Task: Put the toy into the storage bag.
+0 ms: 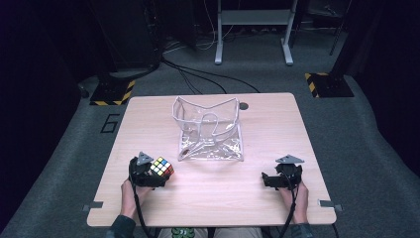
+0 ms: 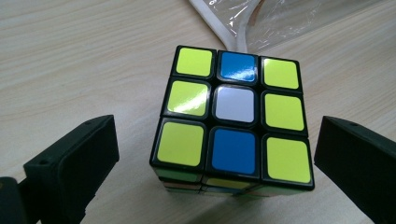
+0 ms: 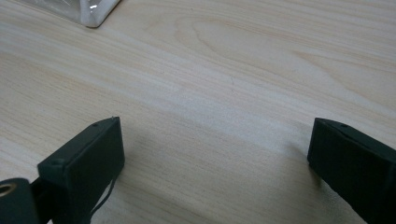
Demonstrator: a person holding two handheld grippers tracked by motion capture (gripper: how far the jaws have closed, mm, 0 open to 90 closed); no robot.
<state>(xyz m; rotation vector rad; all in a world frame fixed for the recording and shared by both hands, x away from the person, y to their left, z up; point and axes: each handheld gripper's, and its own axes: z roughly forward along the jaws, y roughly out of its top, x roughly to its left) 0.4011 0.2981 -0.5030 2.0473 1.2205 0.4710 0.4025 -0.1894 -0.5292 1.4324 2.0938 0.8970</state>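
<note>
Puzzle cube (image 2: 232, 126) is set on the tabletop (image 1: 218, 193) at front left, framed by the spread jaws of the left claw (image 2: 215, 158), untouched. Right claw (image 3: 215, 158) is held apart over bare wood. Clear plastic bag (image 1: 210, 130) is placed mid-table.

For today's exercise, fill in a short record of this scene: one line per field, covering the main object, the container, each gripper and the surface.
Main object: puzzle cube, top face yellow, blue and one white centre, standing on the table
Container: clear plastic bag, white-edged, open, beyond the cube
Left gripper: open, jaws either side of the cube, gaps visible
Right gripper: open, nothing between its jaws, above bare wood
Surface: light wooden table
</note>
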